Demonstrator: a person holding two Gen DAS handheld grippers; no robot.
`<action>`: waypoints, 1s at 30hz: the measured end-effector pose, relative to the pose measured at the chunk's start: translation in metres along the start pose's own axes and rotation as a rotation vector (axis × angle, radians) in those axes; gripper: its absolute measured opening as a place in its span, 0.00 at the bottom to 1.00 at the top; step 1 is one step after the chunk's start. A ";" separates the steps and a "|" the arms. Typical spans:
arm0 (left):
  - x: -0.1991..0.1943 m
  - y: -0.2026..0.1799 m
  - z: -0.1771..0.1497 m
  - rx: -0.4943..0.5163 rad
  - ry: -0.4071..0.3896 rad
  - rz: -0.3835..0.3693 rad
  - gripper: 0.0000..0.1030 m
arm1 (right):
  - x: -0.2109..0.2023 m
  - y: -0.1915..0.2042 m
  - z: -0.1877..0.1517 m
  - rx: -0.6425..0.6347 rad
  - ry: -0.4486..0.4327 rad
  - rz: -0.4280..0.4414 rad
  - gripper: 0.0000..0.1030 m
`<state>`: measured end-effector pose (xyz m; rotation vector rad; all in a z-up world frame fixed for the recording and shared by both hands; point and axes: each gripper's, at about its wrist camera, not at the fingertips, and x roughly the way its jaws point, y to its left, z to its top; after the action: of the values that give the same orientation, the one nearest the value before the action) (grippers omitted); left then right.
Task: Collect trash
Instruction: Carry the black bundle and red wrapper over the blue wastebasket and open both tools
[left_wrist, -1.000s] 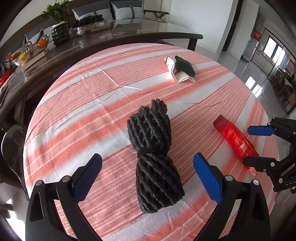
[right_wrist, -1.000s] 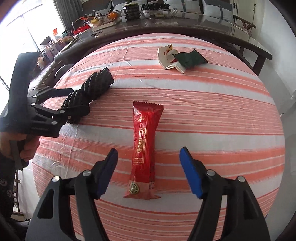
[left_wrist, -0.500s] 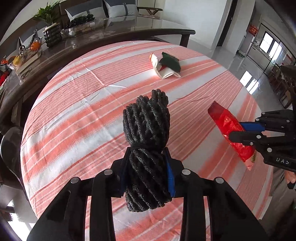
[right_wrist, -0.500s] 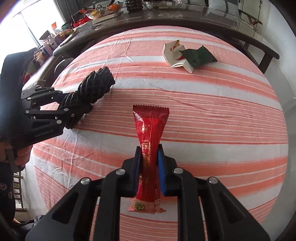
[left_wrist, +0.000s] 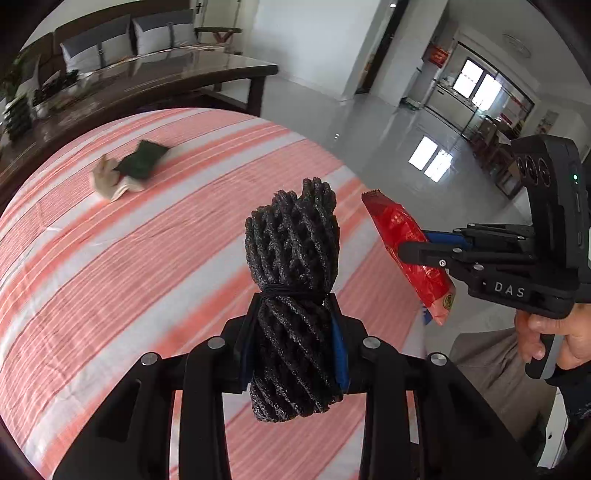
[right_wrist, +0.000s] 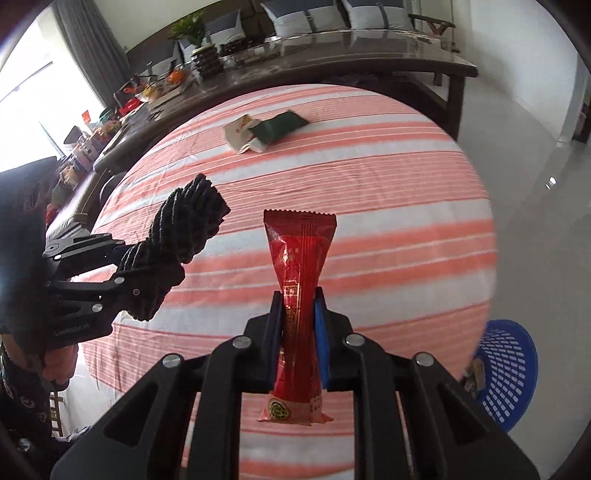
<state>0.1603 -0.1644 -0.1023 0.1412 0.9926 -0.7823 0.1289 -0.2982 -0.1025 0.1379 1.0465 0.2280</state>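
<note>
A black foam-net bundle (left_wrist: 293, 258), tied at its waist, is lifted off the striped table; my left gripper (left_wrist: 293, 343) is shut on its lower half. The same bundle (right_wrist: 184, 236) and the left gripper (right_wrist: 122, 273) show at the left of the right wrist view. My right gripper (right_wrist: 299, 332) is shut on a red snack wrapper (right_wrist: 301, 254), held upright above the cloth. The wrapper (left_wrist: 406, 243) and the right gripper (left_wrist: 424, 245) appear at the right of the left wrist view. A crumpled white paper with a dark green packet (right_wrist: 266, 129) lies farther back on the table.
A round table under an orange-and-white striped cloth (right_wrist: 369, 177) fills both views. A blue plastic mesh basket (right_wrist: 506, 373) stands on the floor by the table's right edge. A long dark table (right_wrist: 332, 62) with clutter runs behind. A hand (left_wrist: 554, 339) holds the right gripper's handle.
Both grippers closed from open: the left on the black bundle, the right on the red wrapper. Both then lifted their loads off the cloth and swung to the right.
</note>
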 end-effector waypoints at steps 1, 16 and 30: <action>0.007 -0.019 0.005 0.020 0.003 -0.023 0.32 | -0.008 -0.012 -0.004 0.018 -0.010 -0.015 0.15; 0.185 -0.242 0.034 0.193 0.202 -0.173 0.32 | -0.081 -0.256 -0.111 0.379 -0.054 -0.247 0.15; 0.317 -0.265 0.028 0.138 0.254 -0.130 0.34 | -0.023 -0.358 -0.160 0.538 0.000 -0.194 0.15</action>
<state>0.1044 -0.5360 -0.2767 0.3032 1.1959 -0.9685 0.0223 -0.6502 -0.2415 0.5178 1.0940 -0.2347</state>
